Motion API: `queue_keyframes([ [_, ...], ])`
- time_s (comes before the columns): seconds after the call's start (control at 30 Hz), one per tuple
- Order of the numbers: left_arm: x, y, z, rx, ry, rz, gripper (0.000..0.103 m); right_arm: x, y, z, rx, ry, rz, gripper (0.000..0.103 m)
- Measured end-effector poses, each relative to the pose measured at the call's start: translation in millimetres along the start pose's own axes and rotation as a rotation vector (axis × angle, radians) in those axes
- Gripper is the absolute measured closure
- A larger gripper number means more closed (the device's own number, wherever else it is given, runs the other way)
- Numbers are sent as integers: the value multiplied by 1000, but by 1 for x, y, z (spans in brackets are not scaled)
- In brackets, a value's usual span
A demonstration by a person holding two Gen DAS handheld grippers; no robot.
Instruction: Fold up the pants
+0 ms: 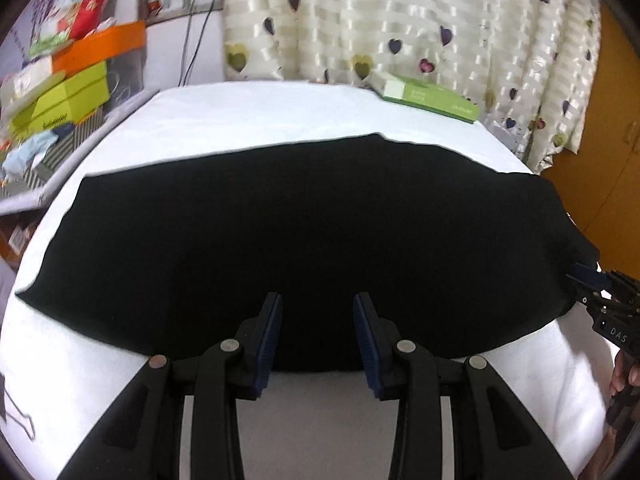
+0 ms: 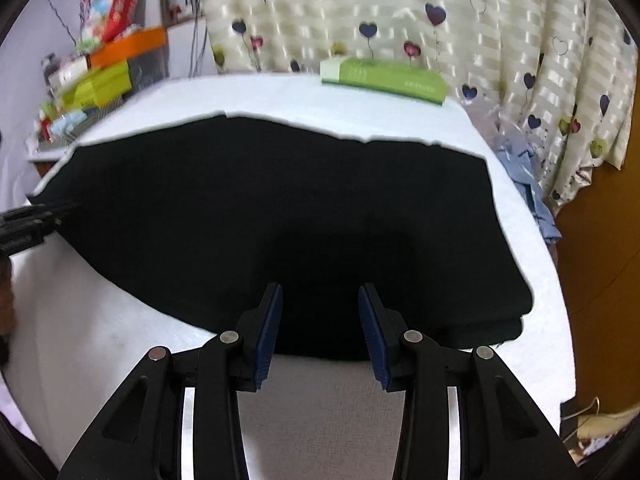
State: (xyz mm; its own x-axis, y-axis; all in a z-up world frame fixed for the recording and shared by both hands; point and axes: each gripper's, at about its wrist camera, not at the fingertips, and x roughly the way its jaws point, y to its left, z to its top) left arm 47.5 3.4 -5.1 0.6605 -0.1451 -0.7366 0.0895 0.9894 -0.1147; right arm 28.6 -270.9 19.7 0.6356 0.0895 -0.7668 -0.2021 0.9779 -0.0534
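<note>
Black pants [image 1: 304,240] lie flat across the white-covered table [image 1: 260,112], folded into a wide dark band. My left gripper [image 1: 318,300] hovers open over their near edge, nothing between its blue pads. In the right wrist view the same pants [image 2: 288,208] spread ahead, with stacked layers showing at their right end. My right gripper [image 2: 320,292] is open above the near edge of the cloth. The right gripper [image 1: 592,280] also appears at the far right of the left wrist view, at the pants' right end. The left gripper [image 2: 36,216] shows at the left edge, by the pants' left end.
A green and white box [image 1: 432,98] lies at the table's back right, seen also in the right wrist view as the box [image 2: 384,76]. Stacked coloured boxes [image 1: 64,80] fill a shelf on the left. A heart-patterned curtain [image 1: 400,20] hangs behind. Blue cloth [image 2: 528,176] hangs off the right side.
</note>
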Motion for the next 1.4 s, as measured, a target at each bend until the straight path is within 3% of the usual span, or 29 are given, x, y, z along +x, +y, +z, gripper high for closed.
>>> queue_keyframes([
  [0.27, -18, 12, -6, -35, -37, 42, 64, -16, 10, 4, 1, -35, 40, 62],
  [0.6, -17, 66, -9, -155, -35, 166, 64, -1, 26, 4, -42, -2, 57, 62],
  [0.83, -23, 73, -10, -174, -45, 146, 64, -6, 29, 6, -38, -3, 52, 62],
  [1.1, -27, 104, -17, -241, -49, 212, 64, -1, 41, 6, -61, -4, 76, 62],
  [1.4, -25, 103, -17, -217, -41, 193, 58, 3, 46, 5, -82, -1, 49, 61],
])
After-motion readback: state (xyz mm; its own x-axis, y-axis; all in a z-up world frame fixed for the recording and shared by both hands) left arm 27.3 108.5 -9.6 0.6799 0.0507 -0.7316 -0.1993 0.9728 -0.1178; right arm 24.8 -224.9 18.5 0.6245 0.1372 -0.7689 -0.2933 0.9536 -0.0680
